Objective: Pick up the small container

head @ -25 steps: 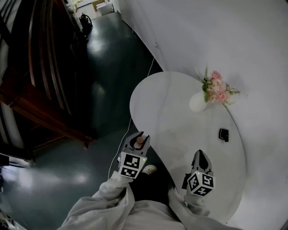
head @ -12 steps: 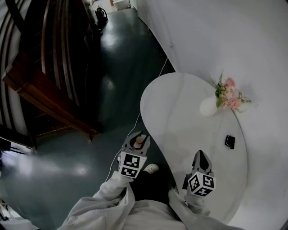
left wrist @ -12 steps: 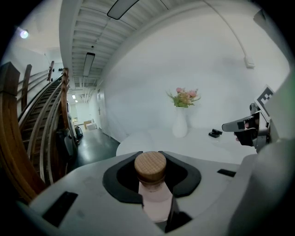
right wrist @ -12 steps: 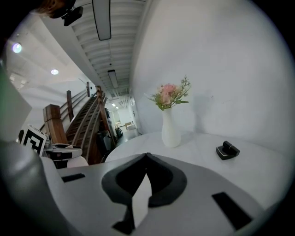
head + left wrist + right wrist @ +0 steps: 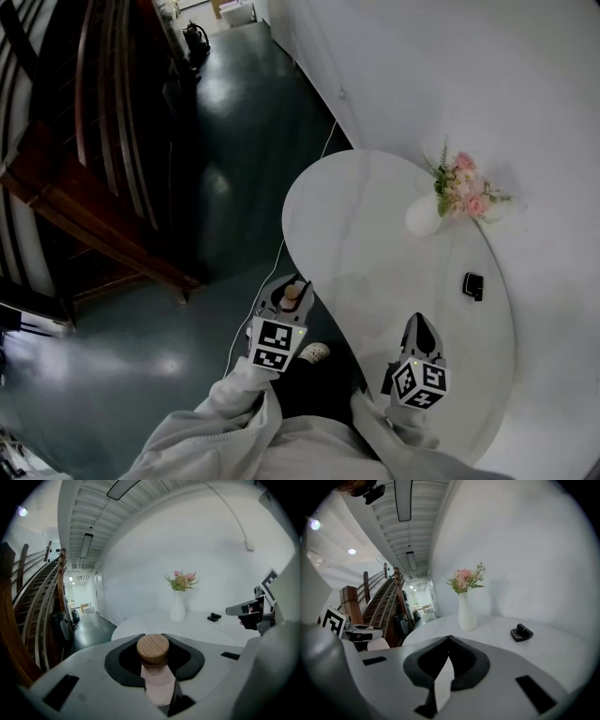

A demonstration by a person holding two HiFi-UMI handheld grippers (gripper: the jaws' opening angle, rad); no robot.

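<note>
The small container (image 5: pixel 153 649) is a clear jar with a round cork lid. My left gripper (image 5: pixel 153 641) is shut on it, the dark pads pressing on either side just under the cork. In the head view the jar (image 5: pixel 292 293) shows between the left gripper's (image 5: pixel 292 286) tips, held off the left edge of the round white table (image 5: pixel 366 253), above the dark floor. My right gripper (image 5: pixel 417 324) hovers over the table's near part, its jaws shut with the tips touching and nothing between them (image 5: pixel 449 639).
A white vase (image 5: pixel 419 216) with pink flowers (image 5: pixel 461 187) stands at the table's far side. A small black object (image 5: pixel 472 285) lies to the right. A wooden staircase (image 5: pixel 84 178) rises at the left. A shoe (image 5: pixel 313 352) shows below the left gripper.
Only the head view has swung a little, shifting the table and floor in the picture. Both grippers keep their places and the jar stays held.
</note>
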